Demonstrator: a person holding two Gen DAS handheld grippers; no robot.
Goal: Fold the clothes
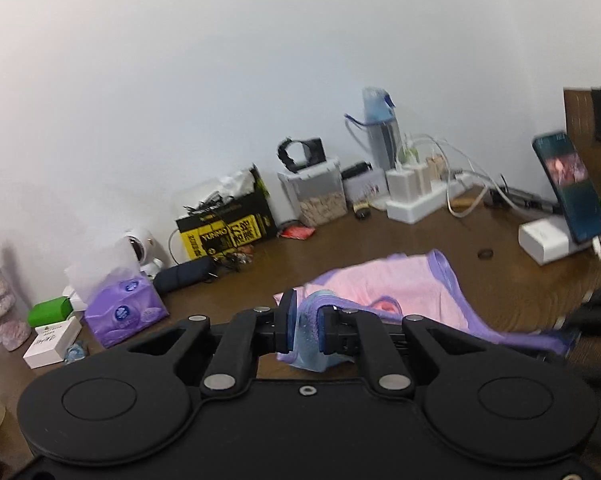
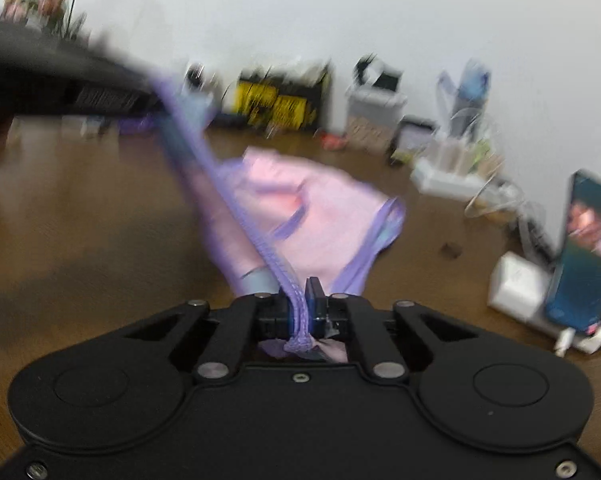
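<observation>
Both grippers are pinching the purple hem of the pink garment (image 2: pixel 324 216), the left gripper (image 1: pixel 307 320) and the right gripper (image 2: pixel 300 312) each with fingers clamped on it, while the rest is lying on the bench (image 2: pixel 80 208). They are probably lifting the edge for a fold; next, carrying it across evenly.
</observation>
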